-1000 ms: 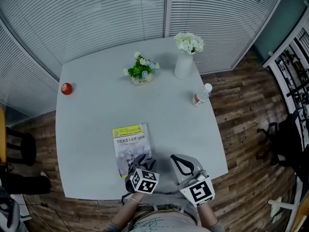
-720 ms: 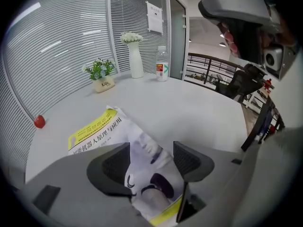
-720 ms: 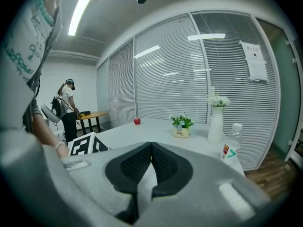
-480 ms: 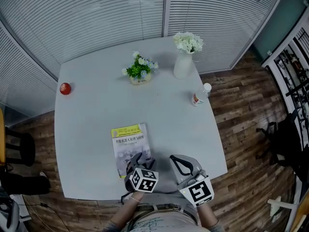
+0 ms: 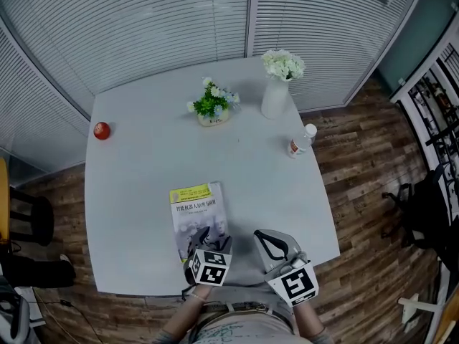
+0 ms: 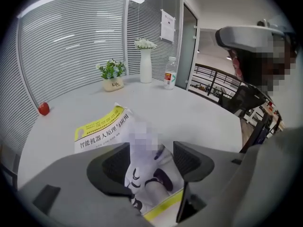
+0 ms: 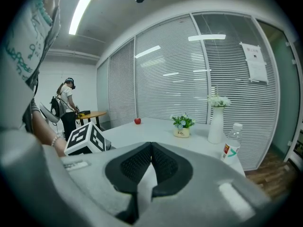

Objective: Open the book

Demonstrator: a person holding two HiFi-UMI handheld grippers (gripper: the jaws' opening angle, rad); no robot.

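This looks like an office meeting room. Glass partition walls hung with horizontal blinds [image 5: 143, 27] close off 2 sides beyond the far edge of a white worktop [image 5: 143, 170], and a printed notice [image 7: 255, 60] is stuck to the glass. The floor [image 5: 358, 156] is wood-look plank, and a strip light [image 7: 80, 13] runs along the ceiling. A vase [image 5: 275, 97] of white flowers and a small potted plant [image 5: 212, 106] decorate the worktop's far edge. In the background a person [image 7: 66, 105] stands by a round table [image 7: 92, 113]. What may be a black office chair [image 5: 419, 206] sits off the right edge.

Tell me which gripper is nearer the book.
Left. The left gripper hangs over the near end of the book, its jaws having just opened above the cover; the right gripper sits off its right side, shut.
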